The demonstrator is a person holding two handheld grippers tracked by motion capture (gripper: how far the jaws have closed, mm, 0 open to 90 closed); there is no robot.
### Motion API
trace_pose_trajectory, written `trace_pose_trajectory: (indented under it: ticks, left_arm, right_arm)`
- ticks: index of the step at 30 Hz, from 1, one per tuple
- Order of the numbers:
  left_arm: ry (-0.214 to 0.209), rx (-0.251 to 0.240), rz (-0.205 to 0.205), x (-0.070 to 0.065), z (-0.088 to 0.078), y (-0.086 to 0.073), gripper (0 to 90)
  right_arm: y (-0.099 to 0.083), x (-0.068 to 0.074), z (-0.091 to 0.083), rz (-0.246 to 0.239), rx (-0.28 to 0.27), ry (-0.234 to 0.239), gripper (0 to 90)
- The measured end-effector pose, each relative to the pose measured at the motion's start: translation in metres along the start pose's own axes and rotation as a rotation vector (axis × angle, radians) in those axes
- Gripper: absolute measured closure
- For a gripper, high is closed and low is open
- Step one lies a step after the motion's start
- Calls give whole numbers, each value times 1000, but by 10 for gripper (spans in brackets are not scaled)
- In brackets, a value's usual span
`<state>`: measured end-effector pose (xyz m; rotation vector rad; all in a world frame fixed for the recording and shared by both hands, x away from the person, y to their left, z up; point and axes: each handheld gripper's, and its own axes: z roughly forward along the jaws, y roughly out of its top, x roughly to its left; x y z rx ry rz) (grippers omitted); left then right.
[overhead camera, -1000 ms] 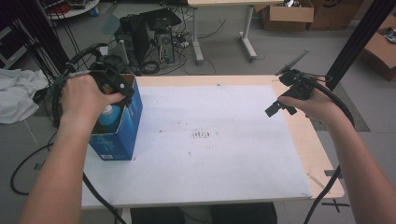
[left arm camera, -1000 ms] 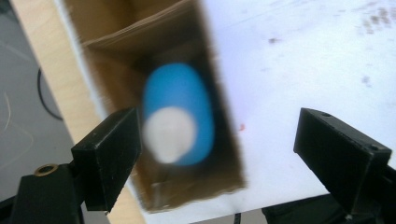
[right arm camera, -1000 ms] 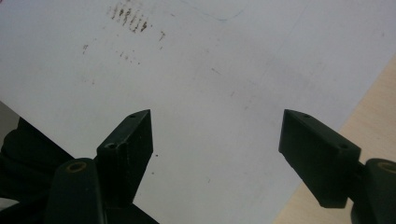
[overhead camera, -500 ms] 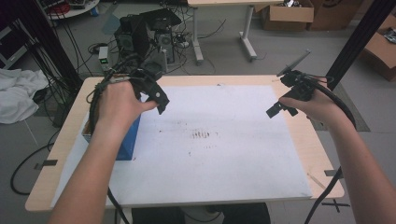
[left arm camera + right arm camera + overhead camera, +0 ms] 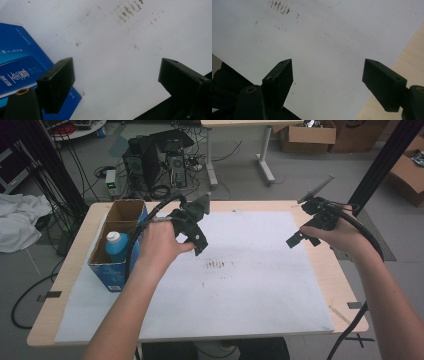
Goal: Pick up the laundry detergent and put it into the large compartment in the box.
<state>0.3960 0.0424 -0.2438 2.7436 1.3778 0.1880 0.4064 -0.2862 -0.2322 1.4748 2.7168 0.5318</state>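
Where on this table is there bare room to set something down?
The white sheet is bare from the left gripper across to the right gripper, and along the near edge. The left edge is crowded by the blue box holding a bottle.

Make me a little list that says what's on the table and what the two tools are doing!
table: wooden top under a white sheet
box: blue cardboard box, open top, at the table's left edge
bottle: blue bottle with white cap, upright in the box's near compartment
left tool: open, above the sheet beside the box
right tool: open, above the sheet's right edge
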Motion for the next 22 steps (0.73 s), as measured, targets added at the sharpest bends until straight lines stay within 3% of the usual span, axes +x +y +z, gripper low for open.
trace_pose_trajectory:
  ticks: [22]
  left_arm:
    - [3, 35, 8, -2, 8, 0, 148]
  right_arm:
    - [1, 3, 2, -4, 7, 2, 247]
